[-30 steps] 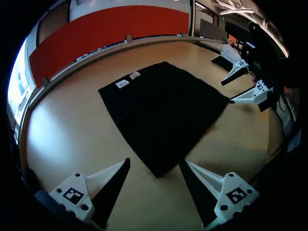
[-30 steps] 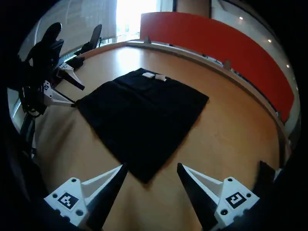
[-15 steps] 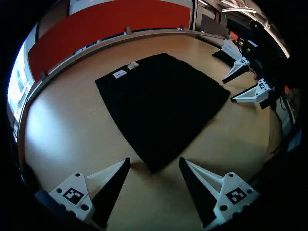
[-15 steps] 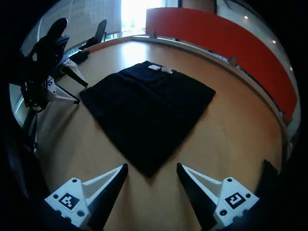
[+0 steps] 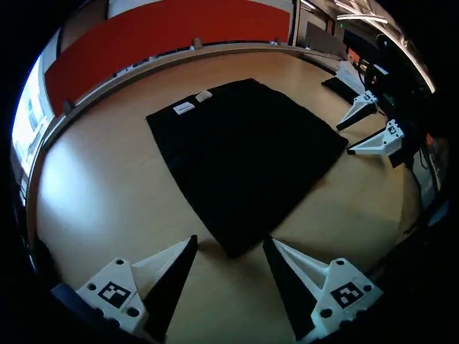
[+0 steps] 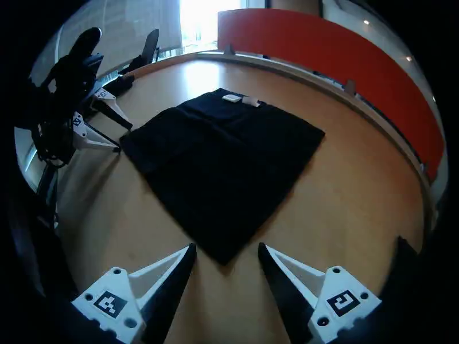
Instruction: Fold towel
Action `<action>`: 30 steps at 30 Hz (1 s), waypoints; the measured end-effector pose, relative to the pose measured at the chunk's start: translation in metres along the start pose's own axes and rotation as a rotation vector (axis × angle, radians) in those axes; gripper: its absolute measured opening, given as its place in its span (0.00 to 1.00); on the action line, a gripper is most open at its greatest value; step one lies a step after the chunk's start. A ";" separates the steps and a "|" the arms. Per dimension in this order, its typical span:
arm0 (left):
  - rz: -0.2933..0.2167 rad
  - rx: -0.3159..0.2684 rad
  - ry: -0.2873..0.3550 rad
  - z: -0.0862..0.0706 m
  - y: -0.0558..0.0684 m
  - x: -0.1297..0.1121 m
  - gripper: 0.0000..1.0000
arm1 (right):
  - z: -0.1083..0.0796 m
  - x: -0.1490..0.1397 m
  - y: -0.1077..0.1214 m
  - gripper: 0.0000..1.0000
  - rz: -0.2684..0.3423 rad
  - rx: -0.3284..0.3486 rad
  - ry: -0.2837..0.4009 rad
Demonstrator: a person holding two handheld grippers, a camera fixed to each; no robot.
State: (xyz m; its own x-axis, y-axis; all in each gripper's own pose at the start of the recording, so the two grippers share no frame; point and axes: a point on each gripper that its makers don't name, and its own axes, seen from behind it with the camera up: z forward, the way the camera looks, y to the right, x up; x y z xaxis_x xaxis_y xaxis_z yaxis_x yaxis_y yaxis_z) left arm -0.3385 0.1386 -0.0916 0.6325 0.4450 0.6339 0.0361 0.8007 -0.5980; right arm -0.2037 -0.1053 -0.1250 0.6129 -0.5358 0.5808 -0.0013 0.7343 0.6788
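Observation:
A black towel (image 5: 246, 155) lies flat on the wooden table (image 5: 103, 189), with two white tags (image 5: 183, 108) at its far edge. In the left gripper view, my left gripper (image 5: 229, 239) is open, and the towel's near corner lies between its fingertips. My right gripper (image 5: 344, 140) shows farther off at the towel's right corner, open. In the right gripper view, the towel (image 6: 224, 166) points a corner between the open fingers of my right gripper (image 6: 226, 247). The left gripper (image 6: 125, 139) stands open at the towel's left corner.
A red partition (image 5: 172, 34) runs along the table's curved far edge (image 6: 356, 109). Dark office chairs (image 6: 86, 46) stand by a bright window at the left of the right gripper view. Bare table surface (image 6: 356, 189) surrounds the towel.
Both grippers' fingers have drawn slightly closer together around their towel corners. The towel itself has not moved.

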 end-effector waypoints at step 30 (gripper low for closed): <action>-0.003 0.022 -0.029 0.001 0.000 0.000 0.19 | 0.003 0.004 -0.008 0.22 0.004 0.016 0.004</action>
State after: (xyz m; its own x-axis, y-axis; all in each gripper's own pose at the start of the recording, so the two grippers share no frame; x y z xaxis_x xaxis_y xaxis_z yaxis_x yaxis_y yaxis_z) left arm -0.3391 0.1392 -0.0913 0.6094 0.4541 0.6499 0.0205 0.8104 -0.5855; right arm -0.2040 -0.1145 -0.1272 0.6159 -0.5315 0.5815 -0.0162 0.7294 0.6839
